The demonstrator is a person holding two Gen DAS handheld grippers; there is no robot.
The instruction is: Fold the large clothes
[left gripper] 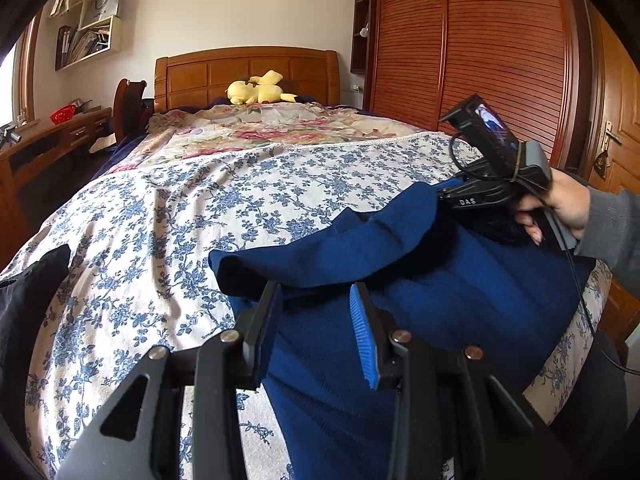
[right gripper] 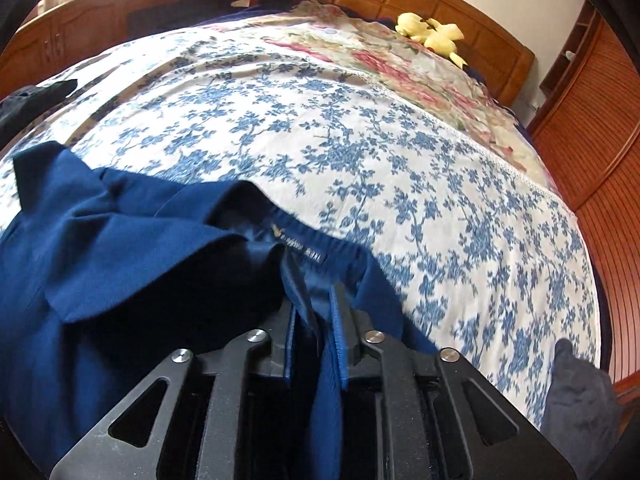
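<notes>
One blue garment (right gripper: 120,248) on bed (right gripper: 360,152). Right gripper (right gripper: 316,320) fingers pinching its waistband edge. Left gripper (left gripper: 316,320) fingers spread, gripping nothing. One yellow plush (left gripper: 258,88). Two dark garments (right gripper: 576,396).

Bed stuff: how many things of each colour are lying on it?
Blue: 1, the blue garment
Yellow: 1, the plush toy
Black: 1, the black cloth
Dark grey: 1, the grey cloth
Total: 4
</notes>
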